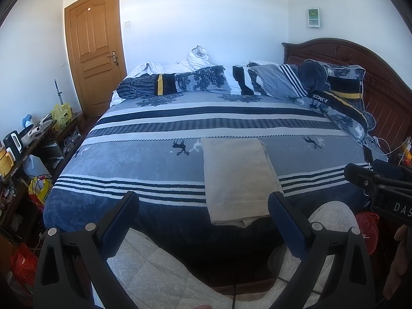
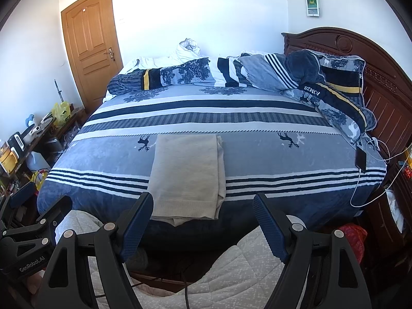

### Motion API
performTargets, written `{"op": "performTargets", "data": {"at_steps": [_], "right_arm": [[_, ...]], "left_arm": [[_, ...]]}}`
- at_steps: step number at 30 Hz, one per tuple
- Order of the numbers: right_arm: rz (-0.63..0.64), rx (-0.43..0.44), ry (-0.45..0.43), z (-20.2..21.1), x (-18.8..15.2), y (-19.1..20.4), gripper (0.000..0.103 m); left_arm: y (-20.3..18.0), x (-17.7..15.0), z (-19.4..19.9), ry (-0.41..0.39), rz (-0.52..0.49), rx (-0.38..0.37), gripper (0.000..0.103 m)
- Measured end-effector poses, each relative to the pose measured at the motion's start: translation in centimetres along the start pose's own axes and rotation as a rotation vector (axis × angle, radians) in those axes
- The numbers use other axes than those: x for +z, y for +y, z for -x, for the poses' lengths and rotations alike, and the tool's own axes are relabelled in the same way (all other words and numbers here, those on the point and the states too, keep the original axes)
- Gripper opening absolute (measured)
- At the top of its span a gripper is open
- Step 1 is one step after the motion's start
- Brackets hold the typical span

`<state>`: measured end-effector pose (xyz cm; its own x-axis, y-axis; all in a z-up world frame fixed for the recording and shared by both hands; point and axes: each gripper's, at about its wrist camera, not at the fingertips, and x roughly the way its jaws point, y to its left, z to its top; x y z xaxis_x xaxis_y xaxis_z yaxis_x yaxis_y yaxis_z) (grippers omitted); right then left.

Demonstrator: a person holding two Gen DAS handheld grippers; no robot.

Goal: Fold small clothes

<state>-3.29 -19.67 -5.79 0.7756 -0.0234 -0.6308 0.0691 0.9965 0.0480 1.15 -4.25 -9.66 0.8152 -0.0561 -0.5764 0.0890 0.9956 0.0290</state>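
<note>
A beige knitted garment (image 1: 238,180) lies folded into a long rectangle on the blue striped bed cover (image 1: 144,154), its ribbed hem at the near edge of the bed. In the right wrist view the same garment (image 2: 186,177) lies just beyond the fingertips. My left gripper (image 1: 203,206) hangs open in front of the bed edge, nothing between its blue pads. My right gripper (image 2: 203,206) is open too, empty, short of the hem. Each gripper shows at the side of the other's view: the right gripper (image 1: 381,185) and the left gripper (image 2: 28,221).
Rumpled bedding and pillows (image 1: 257,79) are piled at the far side by the dark wooden headboard (image 1: 360,64). A phone on a white cable (image 2: 360,159) lies at the bed's right edge. A cluttered low shelf (image 1: 25,141) stands left, a wooden door (image 1: 95,49) behind. Quilted trouser legs (image 2: 231,270) show below.
</note>
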Motion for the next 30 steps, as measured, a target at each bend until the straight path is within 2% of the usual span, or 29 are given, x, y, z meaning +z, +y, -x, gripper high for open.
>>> {"op": "performTargets", "data": {"at_steps": [30], "right_arm": [[0.003, -0.003, 0.002, 0.14, -0.62, 0.36, 0.084]], "left_arm": [[0.9, -0.07, -0.22, 0.0, -0.001, -0.011, 0.1]]}}
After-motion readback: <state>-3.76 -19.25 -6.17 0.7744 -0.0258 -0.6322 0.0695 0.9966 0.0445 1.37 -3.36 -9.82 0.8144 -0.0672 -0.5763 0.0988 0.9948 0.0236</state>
